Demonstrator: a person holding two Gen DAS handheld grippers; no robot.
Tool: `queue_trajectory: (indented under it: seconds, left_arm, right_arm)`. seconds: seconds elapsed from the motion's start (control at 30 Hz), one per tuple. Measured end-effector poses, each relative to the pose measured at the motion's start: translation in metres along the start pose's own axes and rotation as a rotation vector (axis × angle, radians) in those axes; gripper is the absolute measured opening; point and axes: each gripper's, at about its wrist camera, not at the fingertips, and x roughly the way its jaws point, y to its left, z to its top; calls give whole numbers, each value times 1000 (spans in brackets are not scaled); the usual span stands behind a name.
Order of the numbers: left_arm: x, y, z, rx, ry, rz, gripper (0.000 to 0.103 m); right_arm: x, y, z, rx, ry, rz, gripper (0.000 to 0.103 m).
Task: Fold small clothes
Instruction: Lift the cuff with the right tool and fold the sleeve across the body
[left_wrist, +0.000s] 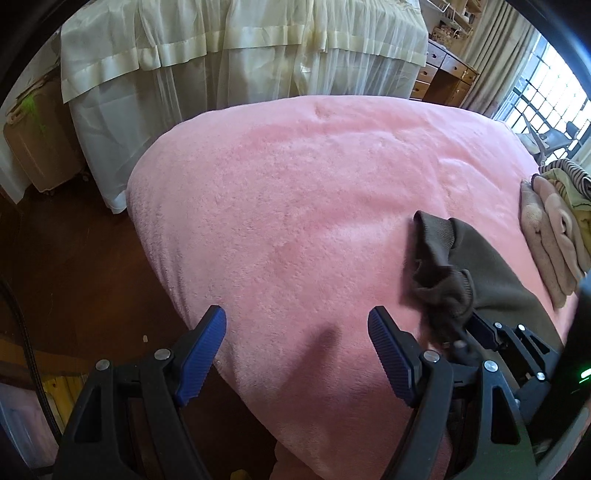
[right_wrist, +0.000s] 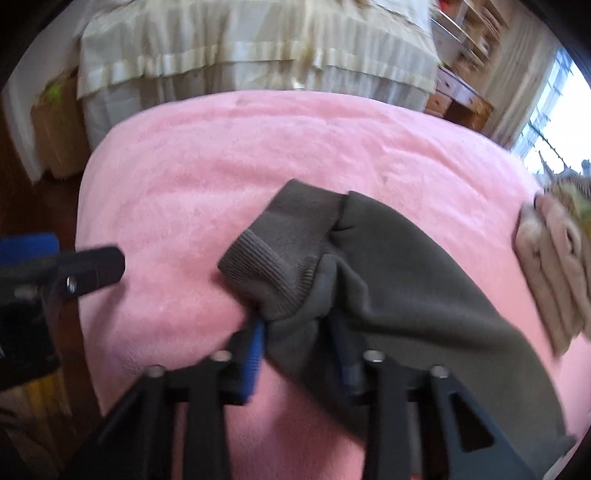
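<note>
I am looking down at a bed covered with a fluffy pink blanket (left_wrist: 295, 206). My left gripper (left_wrist: 295, 354) hangs over the near left corner of the bed. Its two blue pads (left_wrist: 201, 354) are spread wide apart, and only bare pink blanket shows between them.

My right gripper (right_wrist: 301, 345) is just beside the left one, near the front edge of the bed. Its blue pads (right_wrist: 255, 354) sit close on both sides of a bunched bit of the small soft grey-brown garment with ribbed cuffs (right_wrist: 388, 266). The cloth fills the gap between them, so I see them pinching the garment. This view is a bit blurry.

The grey-brown garment lies on the pink blanket toward the front right part of the bed. One ribbed cuff (right_wrist: 273, 254) points toward the middle of the bed. The rest of the cloth runs back toward the near right edge.

At the right edge of the bed sits a pile of folded clothes in pale pink, cream and stripes (left_wrist: 554, 229), apart from the grey-brown garment. Behind the far edge of the bed hangs a cream, see-through frilly curtain (left_wrist: 236, 55). A brown wooden floor (left_wrist: 74, 273) shows past the left edge.
</note>
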Motion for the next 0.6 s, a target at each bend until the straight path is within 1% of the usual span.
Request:
queue_trajectory:
  seconds: [0.03,0.1,0.13,0.23,0.4,0.5,0.6]
  left_arm:
    - [-3,-3,0,6,-4,-9,78]
    - [-10,-11,0,24,-11,-24,78]
    - [-16,-18,-1,41,-17,-40,78]
    - [-31,-40,-5,89,-34,-76,78]
    - [-60,-87,-19,192,-63,-147,78]
    - [-76,-124,-33,268,-66,-202,78]
    - [-88,-161,-53,353,-66,-242,78]
  right_arm:
    - [-6,-5,0,26,-11,20,18]
    - [-26,-18,-1,90,-39,60,17]
    - [-38,-24,-2,112,-58,65,15]
    - [-80,-45,-8,163,-129,55,15]
    - [-142,-89,-21,267,-203,28,15]
    - [-184,-123,-31,336,-253,-1,15]
    - [-230,-163,-50,420,-311,-42,15]
